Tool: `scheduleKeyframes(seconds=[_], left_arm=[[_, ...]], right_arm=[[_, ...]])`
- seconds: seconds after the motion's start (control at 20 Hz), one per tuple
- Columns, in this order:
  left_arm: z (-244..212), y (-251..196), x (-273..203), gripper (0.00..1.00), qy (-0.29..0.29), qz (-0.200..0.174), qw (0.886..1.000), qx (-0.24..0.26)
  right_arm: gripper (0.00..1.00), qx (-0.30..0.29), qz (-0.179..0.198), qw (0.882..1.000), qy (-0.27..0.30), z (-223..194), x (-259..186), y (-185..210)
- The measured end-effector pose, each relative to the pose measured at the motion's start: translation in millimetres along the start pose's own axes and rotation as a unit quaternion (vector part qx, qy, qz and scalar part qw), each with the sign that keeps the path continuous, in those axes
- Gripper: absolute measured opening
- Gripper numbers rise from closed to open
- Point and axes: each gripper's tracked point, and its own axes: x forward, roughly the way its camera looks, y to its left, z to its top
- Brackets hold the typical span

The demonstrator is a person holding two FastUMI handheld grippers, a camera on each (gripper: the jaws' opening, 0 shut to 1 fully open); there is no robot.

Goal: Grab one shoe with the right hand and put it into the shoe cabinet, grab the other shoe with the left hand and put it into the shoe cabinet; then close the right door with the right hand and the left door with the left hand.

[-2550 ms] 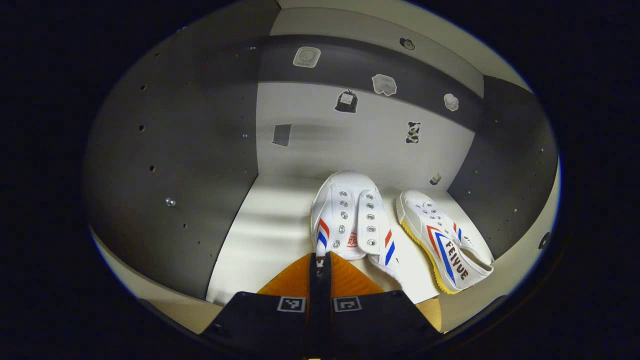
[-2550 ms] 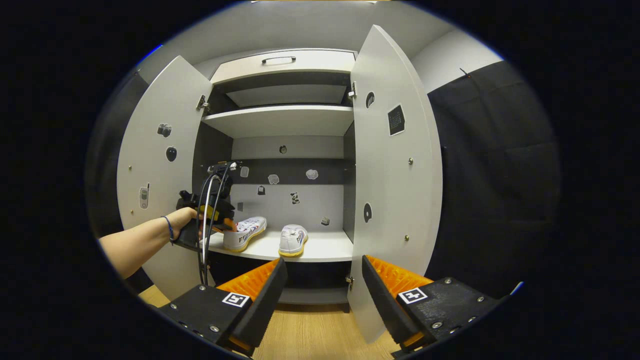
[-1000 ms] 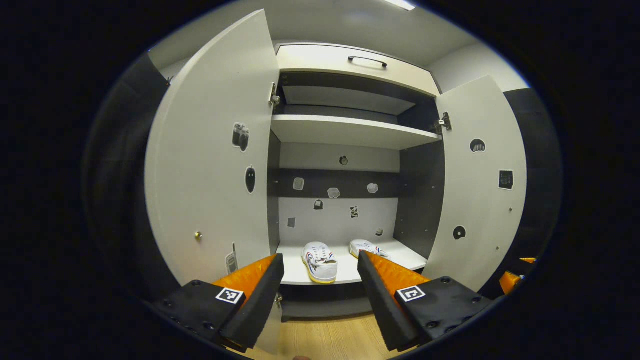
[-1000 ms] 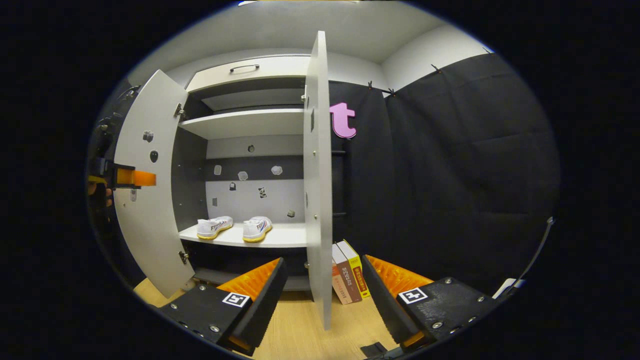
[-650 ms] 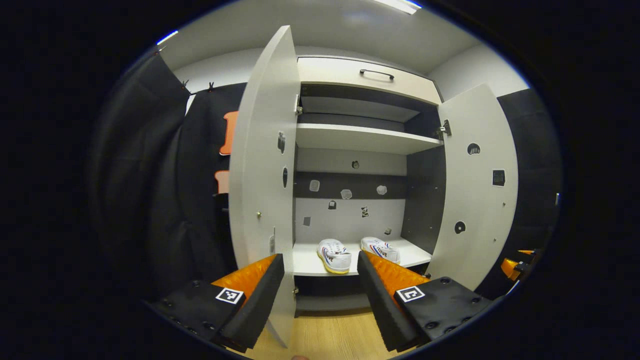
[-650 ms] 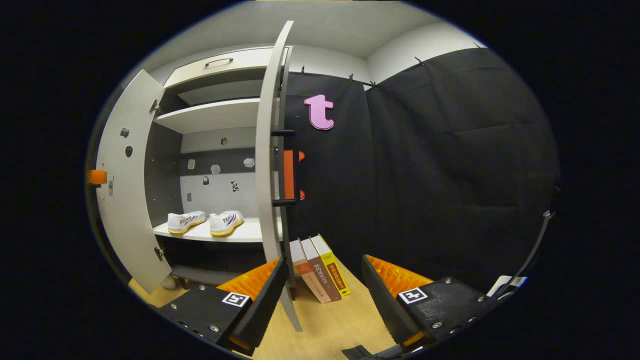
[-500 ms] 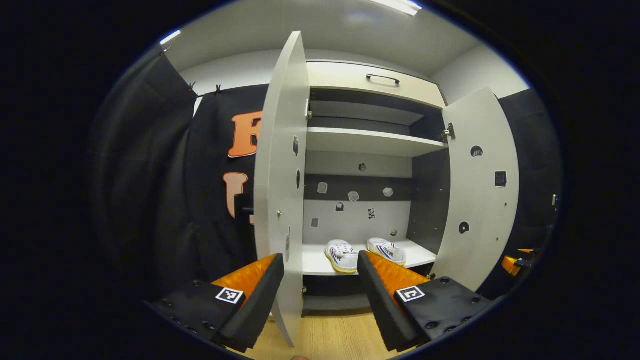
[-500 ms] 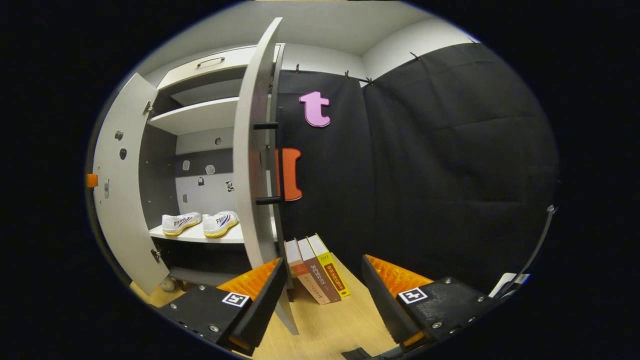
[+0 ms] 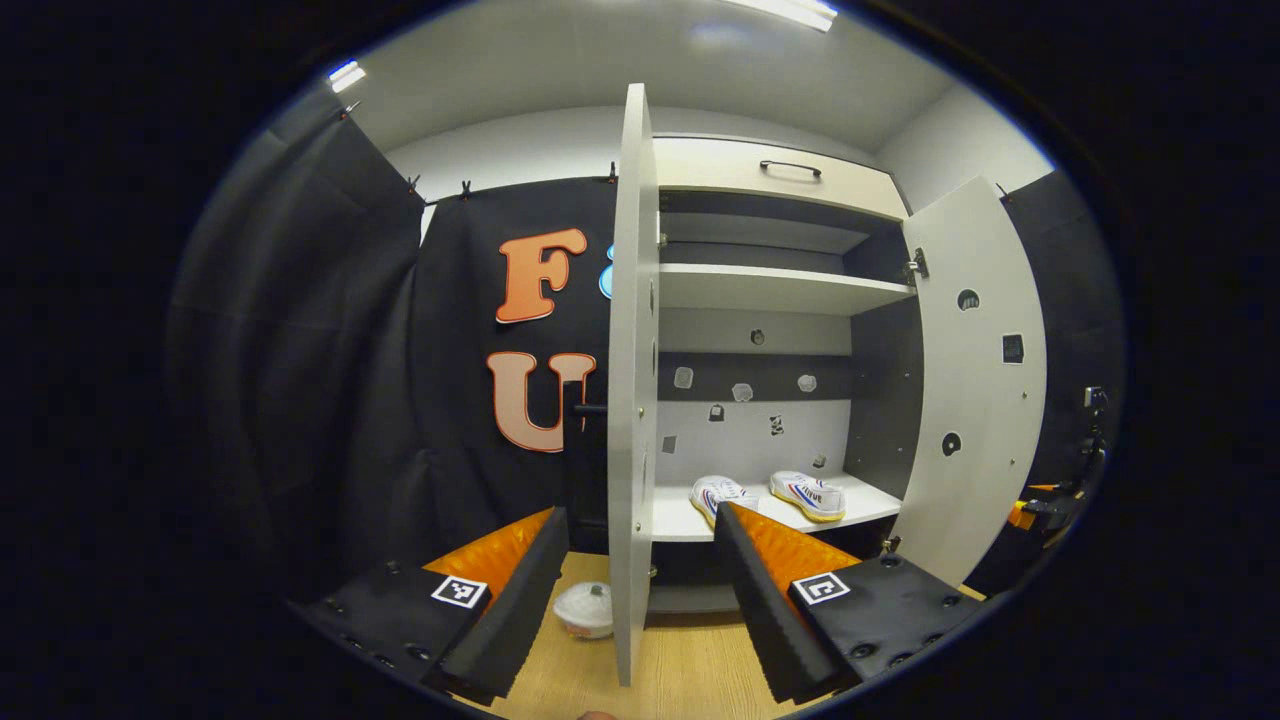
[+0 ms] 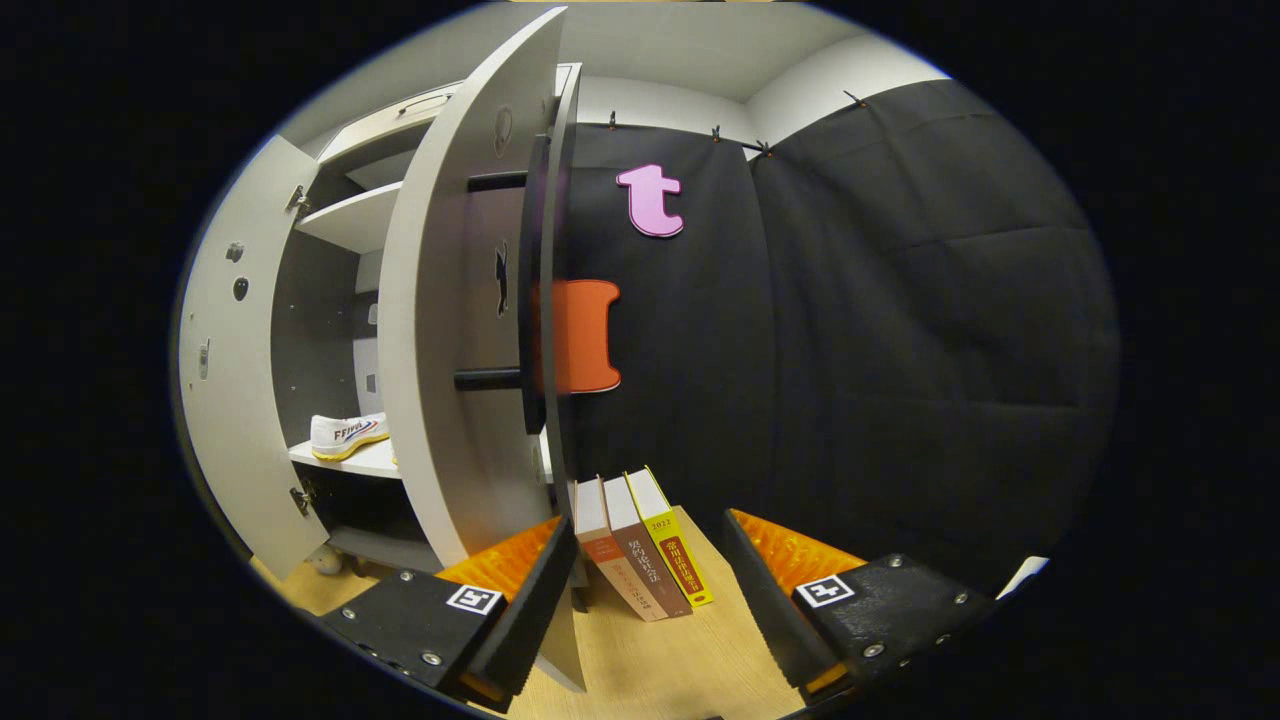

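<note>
1. Standing open and empty, the left gripper (image 9: 640,560) faced the left door (image 9: 632,400) edge-on, its two fingers spread wide to either side of the door's front edge in that view, apparently short of it rather than touching.
2. The right gripper (image 10: 650,570) was likewise spread wide and carried nothing; the right door (image 10: 450,330) stood just beyond its near finger, outer face turned toward the camera.
3. Both shoes sat on the lower shelf (image 9: 680,520) of the shoe cabinet (image 9: 770,180): the left shoe (image 9: 720,495) and the right shoe (image 9: 808,495), side by side and apart. From the right gripper view one shoe (image 10: 347,434) showed past the door's edge.
4. Judgement: shoe placement looked complete; the doors remained to be closed, right one first.
5. Handling, judged: each door was a flat, rigid panel on hinges (image 9: 912,268), stiff, not fragile, and likely to swing with a light push. Its painted face looked smooth, so a pinch on the panel could slip.
6. Hold point, judged: a dark bar handle (image 10: 525,290) stood off the right door's outer face; pressing on that face near the free edge, away from the hinges, would give the most leverage. A matching handle (image 9: 585,408) showed behind the left door.
7. Risk, judged: books (image 10: 635,545) leaned on the floor beside the right door, a small white bowl (image 9: 583,610) sat by the left; neither seemed in the closing path, though I could not be sure.
</note>
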Motion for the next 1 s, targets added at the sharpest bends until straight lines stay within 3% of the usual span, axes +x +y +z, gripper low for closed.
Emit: scheduleKeyframes(seconds=[0.35,1.0], left_arm=[[-4.0,17.7,-3.5,0.95,0.006,0.010,1.000,-0.018],[-4.4,50.7,-4.2,0.95,-0.004,0.035,0.999,-0.015]], right_arm=[[0.89,0.015,0.018,1.000,0.001,-2.1,-3.8,24.9],[0.88,0.015,0.122,0.992,0.003,-8.5,9.2,138.9]])
